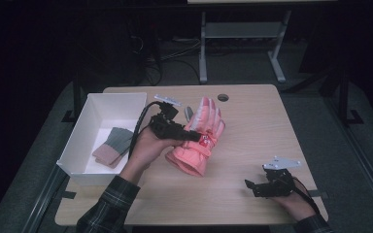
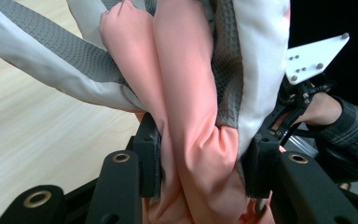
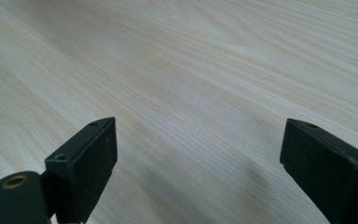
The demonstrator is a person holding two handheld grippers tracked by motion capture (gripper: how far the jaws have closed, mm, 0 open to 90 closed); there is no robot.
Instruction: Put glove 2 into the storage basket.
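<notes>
A pink and white padded glove [image 1: 200, 138] with grey grip patches hangs above the middle of the wooden table [image 1: 252, 126]. My left gripper [image 1: 194, 137] is shut on it near the cuff. In the left gripper view the glove's bunched pink fabric [image 2: 191, 116] is squeezed between both black pads, with the fingers of the glove fanning upward. My right gripper [image 1: 250, 187] rests low at the table's front right, pointing left. Its jaws [image 3: 200, 154] stand wide apart over bare wood with nothing between them.
A white box [image 1: 104, 116] stands at the table's left side, with a folded grey and tan knit item [image 1: 114, 144] lying inside. A round cable hole [image 1: 223, 97] sits near the far edge. Beyond the table are dark floor and a metal frame's legs [image 1: 238, 39].
</notes>
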